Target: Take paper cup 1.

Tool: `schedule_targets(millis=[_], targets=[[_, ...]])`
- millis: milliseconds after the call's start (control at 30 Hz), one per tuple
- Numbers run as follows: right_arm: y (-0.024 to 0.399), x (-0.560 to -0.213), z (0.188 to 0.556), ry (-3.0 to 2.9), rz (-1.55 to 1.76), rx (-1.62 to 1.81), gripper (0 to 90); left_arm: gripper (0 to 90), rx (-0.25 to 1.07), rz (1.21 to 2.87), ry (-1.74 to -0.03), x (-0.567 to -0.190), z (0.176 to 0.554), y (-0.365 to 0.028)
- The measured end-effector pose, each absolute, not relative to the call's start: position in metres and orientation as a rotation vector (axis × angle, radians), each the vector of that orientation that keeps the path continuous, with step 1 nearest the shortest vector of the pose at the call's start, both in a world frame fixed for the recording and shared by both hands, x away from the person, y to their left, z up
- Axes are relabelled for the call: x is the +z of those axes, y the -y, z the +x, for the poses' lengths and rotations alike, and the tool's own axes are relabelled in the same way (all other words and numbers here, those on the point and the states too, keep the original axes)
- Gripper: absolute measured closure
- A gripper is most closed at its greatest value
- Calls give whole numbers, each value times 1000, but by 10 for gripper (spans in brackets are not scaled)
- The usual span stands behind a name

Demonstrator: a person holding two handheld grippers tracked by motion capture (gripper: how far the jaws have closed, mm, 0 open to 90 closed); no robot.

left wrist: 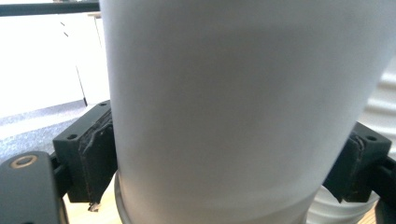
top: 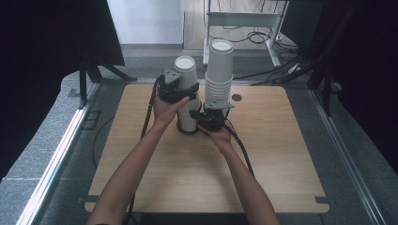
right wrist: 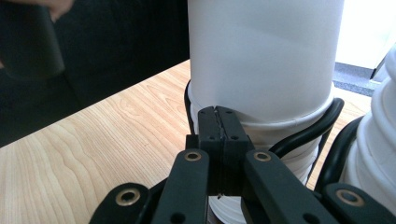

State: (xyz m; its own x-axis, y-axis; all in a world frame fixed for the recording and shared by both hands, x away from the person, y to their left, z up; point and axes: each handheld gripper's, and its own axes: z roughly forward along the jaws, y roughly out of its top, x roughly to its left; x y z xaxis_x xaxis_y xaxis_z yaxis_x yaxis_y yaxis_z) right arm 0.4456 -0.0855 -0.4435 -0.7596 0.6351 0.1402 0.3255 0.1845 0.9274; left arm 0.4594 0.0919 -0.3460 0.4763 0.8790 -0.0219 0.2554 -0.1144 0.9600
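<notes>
Two stacks of upturned cups stand mid-table point(top: 141, 154): the shorter stack point(top: 187, 89) left, the taller stack point(top: 219, 70) just beside it.

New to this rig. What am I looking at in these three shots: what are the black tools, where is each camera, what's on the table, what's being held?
No robot here: a person holds a hand-operated two-jaw gripper in each hand. The high view looks down from above the person's side of the wooden table. The other two pictures come from cameras riding on the grippers, looking along their black jaws.

On the table stand upside-down white paper cups: a short stack and, beside it, a taller stack.

The left gripper has its pads pressed on both sides of the top cup of the short stack, above the cups underneath.

The right gripper is shut, its two jaws together with nothing visible between them, tips at the rim of the short stack's lower cups. Whether it presses on them I cannot tell.
</notes>
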Motion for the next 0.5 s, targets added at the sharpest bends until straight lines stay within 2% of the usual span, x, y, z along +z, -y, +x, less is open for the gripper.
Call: schedule_targets(millis=[500], targets=[[83,-445,444,-2194,931,1602,899,121,741,1547,-932,-311,439,-98]])
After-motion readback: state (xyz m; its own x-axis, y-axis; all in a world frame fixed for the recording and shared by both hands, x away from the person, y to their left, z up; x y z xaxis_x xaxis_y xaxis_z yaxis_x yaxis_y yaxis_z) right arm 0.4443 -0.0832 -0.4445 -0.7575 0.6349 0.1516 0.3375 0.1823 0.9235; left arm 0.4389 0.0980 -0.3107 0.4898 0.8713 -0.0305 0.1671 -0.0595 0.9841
